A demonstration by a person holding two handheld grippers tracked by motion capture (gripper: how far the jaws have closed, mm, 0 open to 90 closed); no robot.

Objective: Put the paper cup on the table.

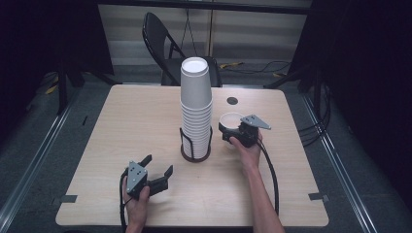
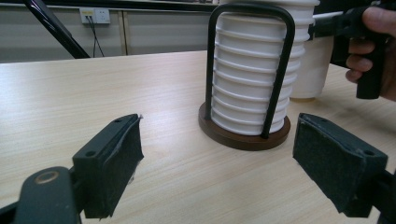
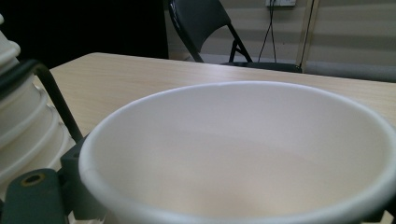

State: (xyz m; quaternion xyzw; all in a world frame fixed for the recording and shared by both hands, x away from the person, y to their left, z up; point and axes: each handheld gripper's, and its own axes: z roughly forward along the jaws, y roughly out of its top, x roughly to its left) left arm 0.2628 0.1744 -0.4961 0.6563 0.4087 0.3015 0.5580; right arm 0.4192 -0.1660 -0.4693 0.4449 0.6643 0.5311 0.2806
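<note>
A tall stack of white paper cups (image 1: 196, 97) stands in a black wire holder on a round wooden base (image 1: 196, 155) at the middle of the table. Just right of it, my right gripper (image 1: 229, 127) is shut on a single upright white cup (image 1: 231, 118) near its rim. In the left gripper view this cup (image 2: 310, 70) has its bottom at the tabletop behind the stack (image 2: 247, 70). The right gripper view looks into the cup's mouth (image 3: 243, 154), between the jaws of the right gripper (image 3: 224, 186). My left gripper (image 1: 158, 165) lies low at the front left, open and holding nothing, aimed at the holder's base (image 2: 243, 135).
The light wooden table (image 1: 136, 116) has a small dark round hole (image 1: 232, 101) behind the single cup. A black folding chair (image 1: 160, 43) stands past the far edge. Cables trail from both grippers toward the front edge.
</note>
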